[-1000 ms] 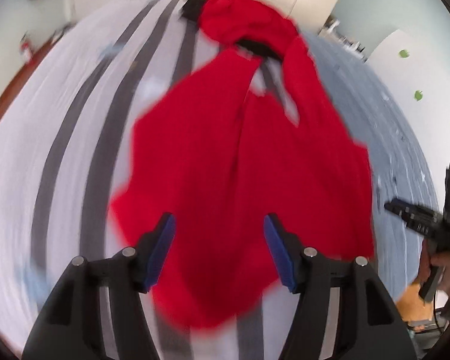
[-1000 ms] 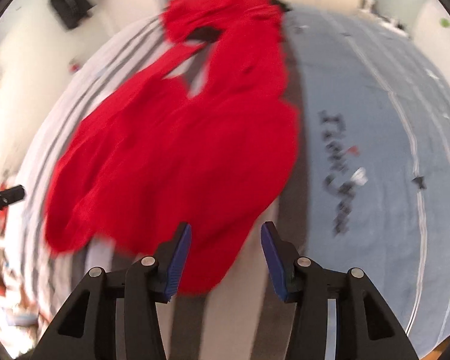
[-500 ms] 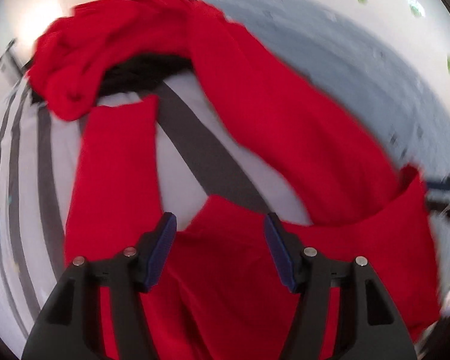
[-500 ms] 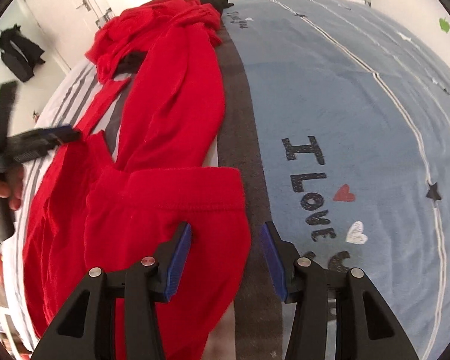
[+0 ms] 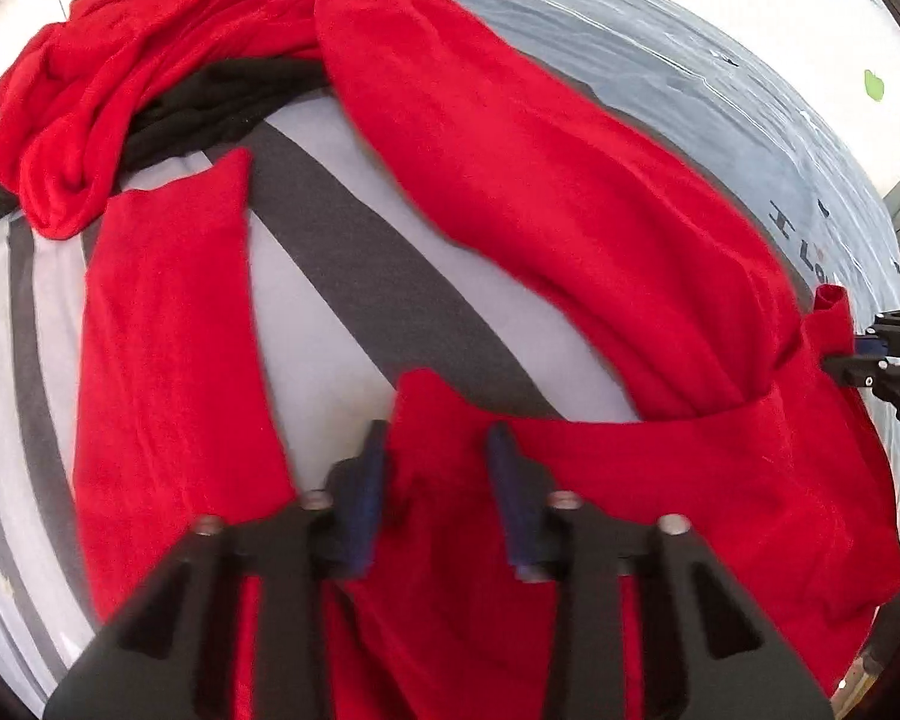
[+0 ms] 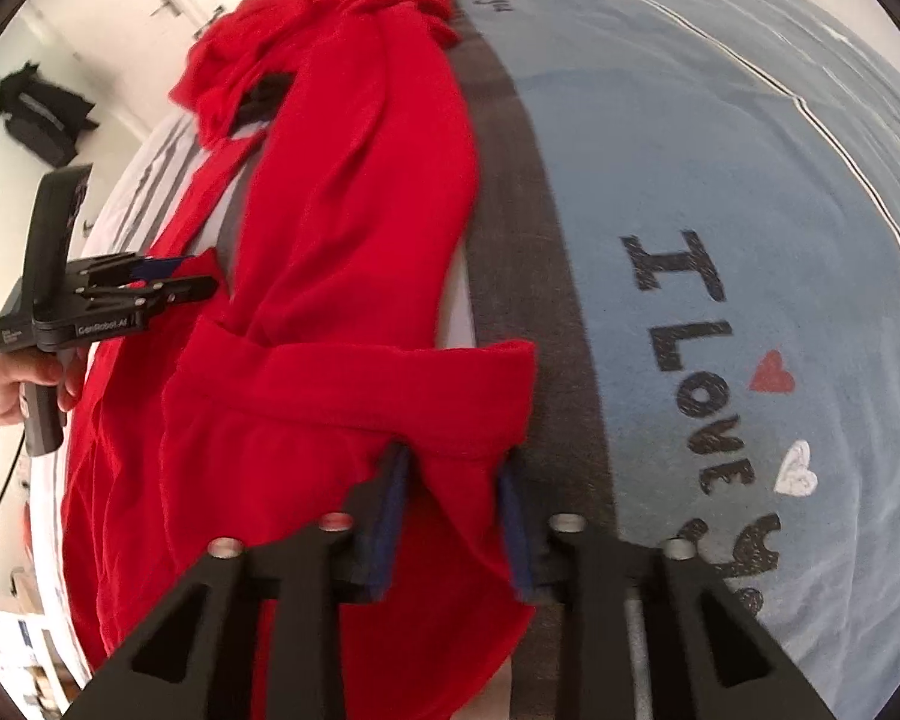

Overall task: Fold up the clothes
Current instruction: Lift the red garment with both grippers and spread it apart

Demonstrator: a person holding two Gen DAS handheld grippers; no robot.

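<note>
garment on bed, over dark clothing

Readable text: blue bedspread — black block letters "I LOVE" run toward its near edge, a red heart and a white heart beside them; the next word is cut off, starts "Y". Left gripper body — white lettering, reads roughly "GenRobot.AI". Script at the bedspread's far edge is illegible.
</note>
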